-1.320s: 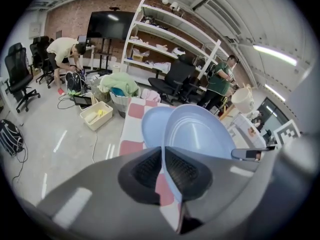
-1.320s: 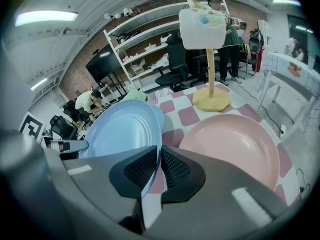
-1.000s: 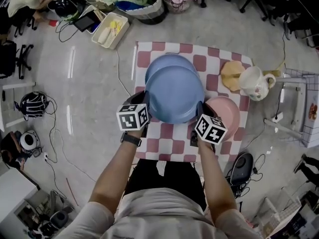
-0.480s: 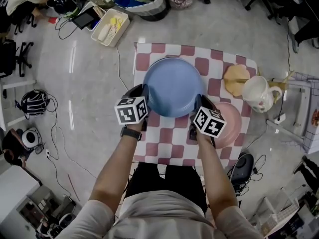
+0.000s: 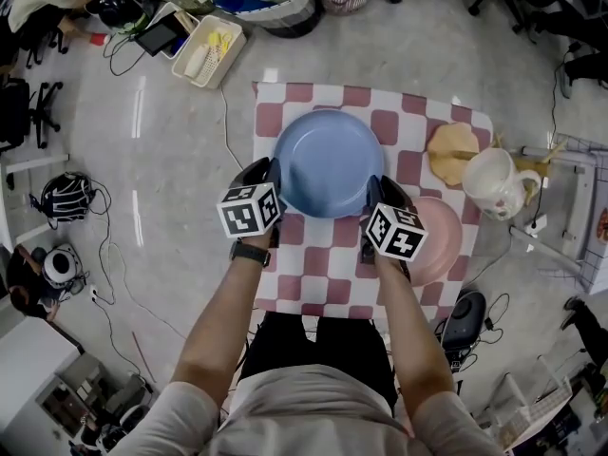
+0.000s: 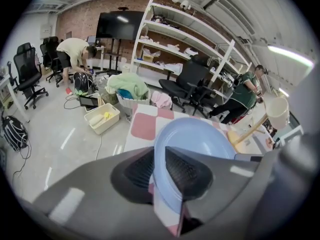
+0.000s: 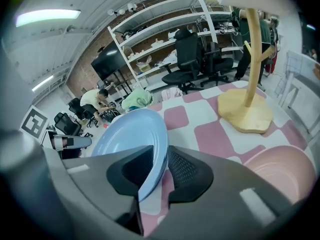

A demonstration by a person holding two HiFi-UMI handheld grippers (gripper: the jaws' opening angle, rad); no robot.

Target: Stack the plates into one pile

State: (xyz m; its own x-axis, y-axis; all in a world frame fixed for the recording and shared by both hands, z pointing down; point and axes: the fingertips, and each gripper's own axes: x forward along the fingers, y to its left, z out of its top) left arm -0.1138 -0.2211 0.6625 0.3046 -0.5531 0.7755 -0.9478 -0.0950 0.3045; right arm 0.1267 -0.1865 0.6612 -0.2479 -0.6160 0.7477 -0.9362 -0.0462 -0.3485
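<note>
- Pink plate (image 5: pixel 432 240) sits on the checked tabletop (image 5: pixel 323 283), at its front right, just beside the right gripper (image 5: pixel 374 192).
- Right gripper has the blue plate's (image 5: pixel 328 162) right rim between its jaws. They have just been opening, and one pad is off the rim.
- Left gripper (image 5: pixel 275 175) pinches the blue plate's left rim tight.
- Blue plate lies flat over the middle of the tabletop.
- A white jug (image 5: pixel 494 183) and a wooden stand (image 5: pixel 451 150) are farther right.
- A basket (image 5: pixel 296 19) of clothes is on the floor beyond.
</note>
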